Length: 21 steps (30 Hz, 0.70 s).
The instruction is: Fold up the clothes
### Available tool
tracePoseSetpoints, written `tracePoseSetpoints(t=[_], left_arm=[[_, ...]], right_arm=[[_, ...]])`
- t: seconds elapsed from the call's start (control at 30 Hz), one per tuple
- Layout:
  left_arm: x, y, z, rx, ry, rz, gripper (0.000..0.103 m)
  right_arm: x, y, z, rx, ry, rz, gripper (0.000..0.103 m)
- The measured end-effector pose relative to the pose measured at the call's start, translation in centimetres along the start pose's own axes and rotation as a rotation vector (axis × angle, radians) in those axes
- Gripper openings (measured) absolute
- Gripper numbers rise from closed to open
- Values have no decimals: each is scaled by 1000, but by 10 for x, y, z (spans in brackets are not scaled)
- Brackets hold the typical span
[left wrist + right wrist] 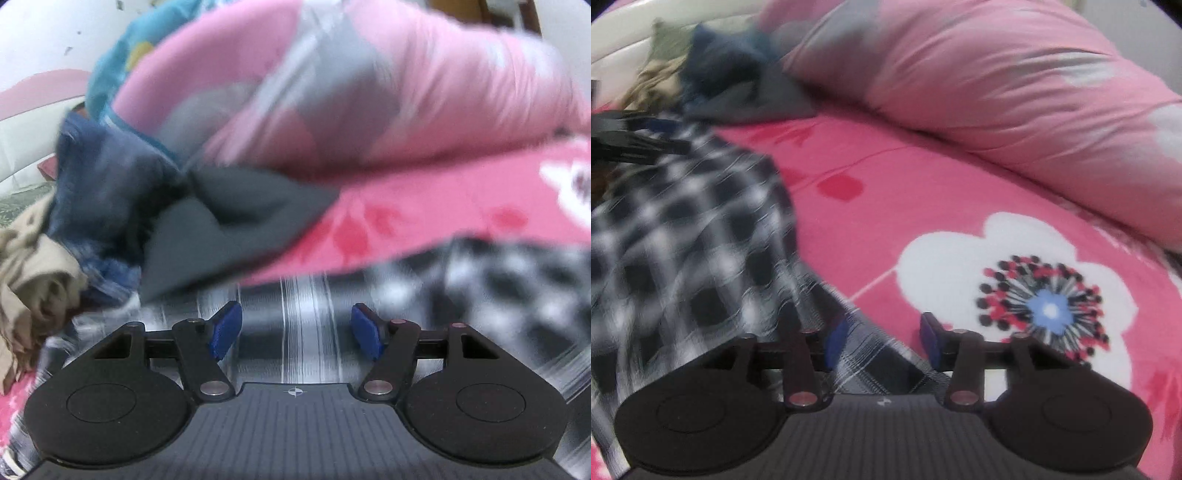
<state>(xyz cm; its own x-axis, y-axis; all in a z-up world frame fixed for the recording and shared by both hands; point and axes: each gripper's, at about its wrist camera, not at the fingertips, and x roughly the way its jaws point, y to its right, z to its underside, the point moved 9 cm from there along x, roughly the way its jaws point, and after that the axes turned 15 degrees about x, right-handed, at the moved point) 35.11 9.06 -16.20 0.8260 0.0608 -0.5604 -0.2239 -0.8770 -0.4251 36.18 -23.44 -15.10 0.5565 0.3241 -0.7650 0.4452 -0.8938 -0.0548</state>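
A black and white checked garment (461,280) (683,229) lies spread on the pink bed sheet (923,177). My left gripper (295,332) hovers over the garment's striped part, its blue pads (225,332) wide apart and nothing gripped. My right gripper (882,341) stands open above the garment's right corner; the cloth lies under and between the fingers, and the pads do not press on it. The left gripper's black body (628,140) also shows at the far left of the right wrist view, on the garment's far edge. Both views are blurred.
A pile of clothes sits behind the checked garment: a dark grey piece (229,221), a dark blue one (107,177) and a tan one (33,273). A bulky pink quilt (406,92) (997,81) lies along the back. A white flower print (1015,288) marks the sheet at right.
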Motion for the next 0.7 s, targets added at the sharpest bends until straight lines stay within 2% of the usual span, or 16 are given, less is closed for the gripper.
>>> tracePoseSetpoints(t=[0.17, 0.2, 0.27, 0.4, 0.57, 0.63, 0.7], left_arm=[[1, -3, 6, -21, -1, 12, 66], [-1, -3, 7, -20, 0, 10, 66], [-1, -3, 6, -13, 3, -1, 67], [-2, -4, 5, -3, -1, -36, 67], [1, -6, 6, 7, -9, -60, 68], [1, -5, 6, 18, -8, -70, 68], [1, -4, 6, 25, -7, -76, 68]], right_arm=[[8, 10, 6, 3, -48, -12, 48], [7, 9, 7, -1, -49, -9, 42], [2, 6, 5, -29, -41, 18, 4], [-2, 16, -5, -68, 19, 115, 2], [16, 49, -16, 10, 73, 220, 3], [30, 58, -11, 48, 83, 240, 4], [30, 70, -12, 157, 107, 209, 10]])
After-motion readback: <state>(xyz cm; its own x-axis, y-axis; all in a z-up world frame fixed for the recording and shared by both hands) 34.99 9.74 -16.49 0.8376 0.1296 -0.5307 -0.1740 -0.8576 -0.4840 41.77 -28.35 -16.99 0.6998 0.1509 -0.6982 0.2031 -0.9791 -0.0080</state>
